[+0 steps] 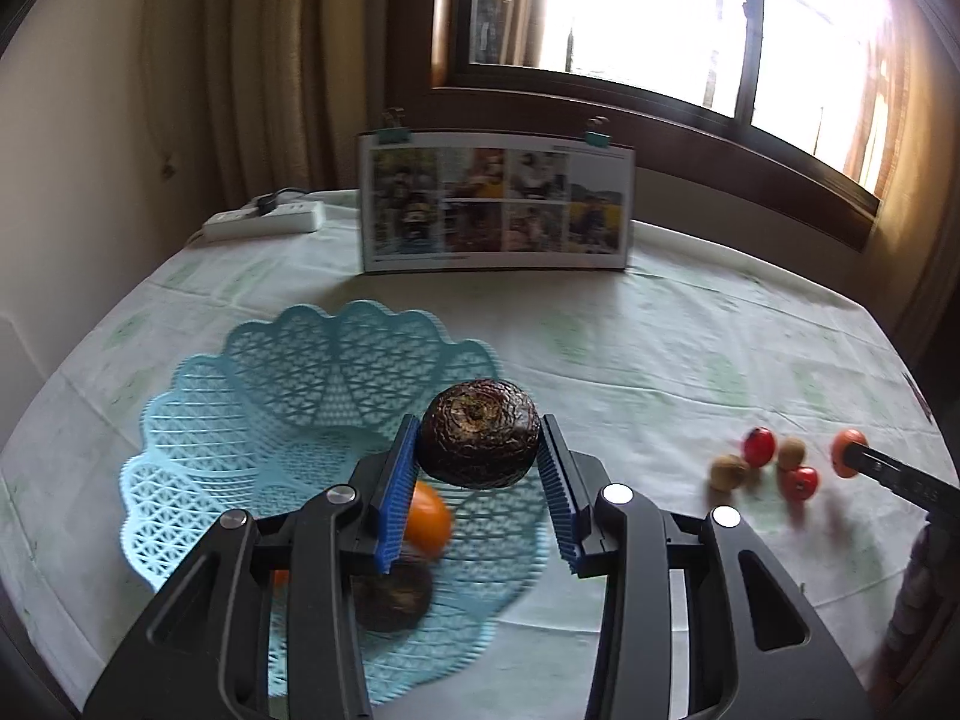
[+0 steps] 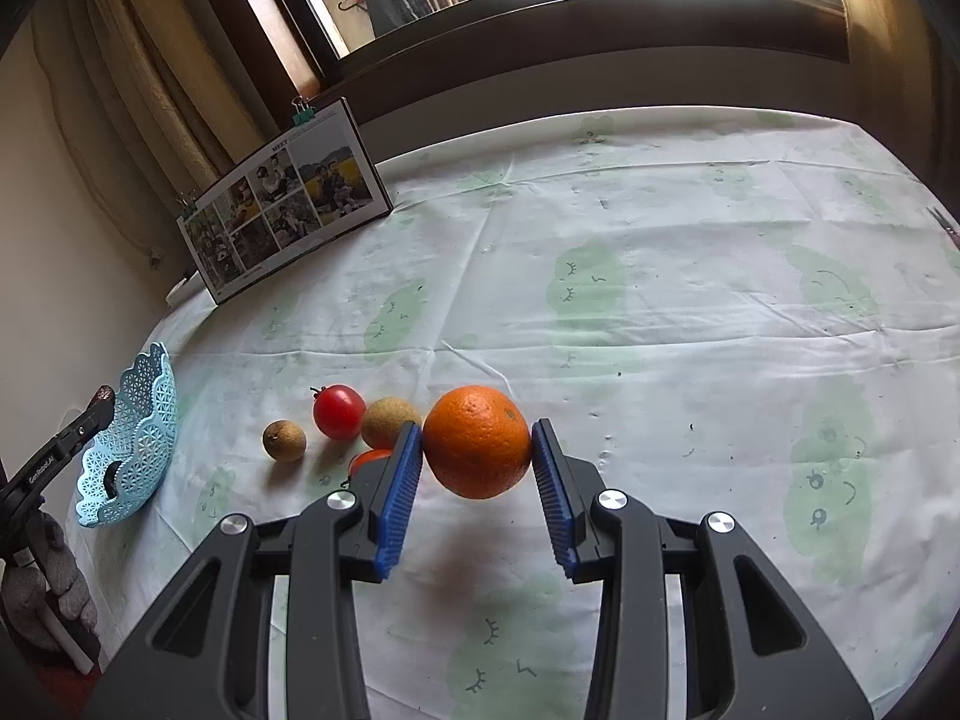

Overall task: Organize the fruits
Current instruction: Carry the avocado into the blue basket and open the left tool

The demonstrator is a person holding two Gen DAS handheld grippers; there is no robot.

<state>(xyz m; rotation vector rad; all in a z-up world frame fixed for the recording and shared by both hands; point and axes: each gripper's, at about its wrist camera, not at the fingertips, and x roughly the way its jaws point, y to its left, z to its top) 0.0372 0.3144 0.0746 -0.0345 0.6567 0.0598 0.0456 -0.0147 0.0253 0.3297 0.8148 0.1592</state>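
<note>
Dark wrinkled fruit [image 1: 478,433] is pinched between the left gripper [image 1: 480,450]'s blue pads over the blue lattice basket [image 1: 288,396]; lower before releasing so it doesn't knock the orange fruit [image 1: 427,519] below. Right gripper [image 2: 477,450] is clamped on an orange [image 2: 477,441] above the tablecloth [image 2: 690,312], the basket far to its left. Readable: "MEET" on the photo board [image 2: 282,204]; the other gripper's lettering is too small.
</note>
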